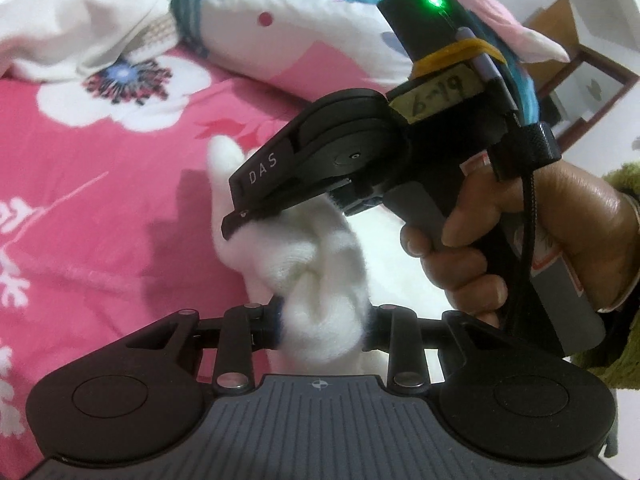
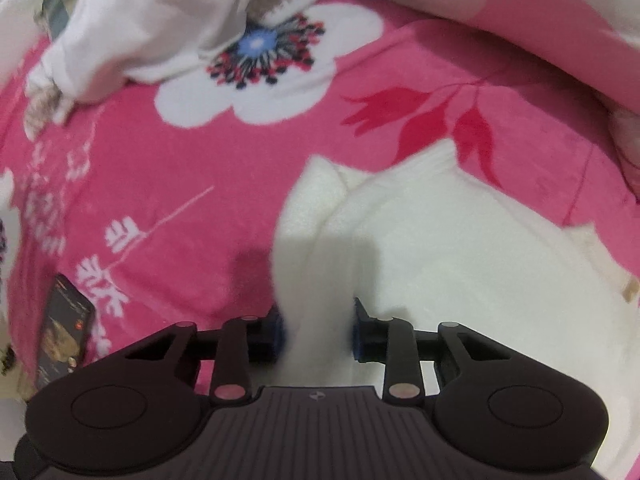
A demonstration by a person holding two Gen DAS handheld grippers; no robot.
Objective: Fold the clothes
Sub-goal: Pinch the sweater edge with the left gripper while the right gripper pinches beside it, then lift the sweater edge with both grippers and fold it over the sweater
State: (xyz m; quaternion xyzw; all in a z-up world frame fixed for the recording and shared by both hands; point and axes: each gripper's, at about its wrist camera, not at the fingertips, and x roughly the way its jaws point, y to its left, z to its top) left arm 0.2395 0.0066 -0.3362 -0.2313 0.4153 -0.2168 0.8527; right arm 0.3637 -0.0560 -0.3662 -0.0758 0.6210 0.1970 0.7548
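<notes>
A white fleecy garment (image 2: 460,272) lies spread on the pink flowered bedspread (image 2: 160,184). One bunched edge of the garment (image 1: 320,264) is lifted off the bed. My left gripper (image 1: 324,320) is shut on this bunch, with cloth filling the gap between its pads. My right gripper (image 1: 234,226) comes in from the right, held by a hand (image 1: 520,232), and pinches the same bunch a little farther along. In the right wrist view the right gripper (image 2: 318,332) points steeply down, shut on a raised fold of the white cloth.
A loose white garment (image 2: 132,28) lies crumpled at the far left of the bed. A teal and white patterned quilt (image 1: 280,12) is piled at the back. A dark phone (image 2: 64,332) rests on the bedspread at the near left. Wooden furniture (image 1: 592,68) stands at the right.
</notes>
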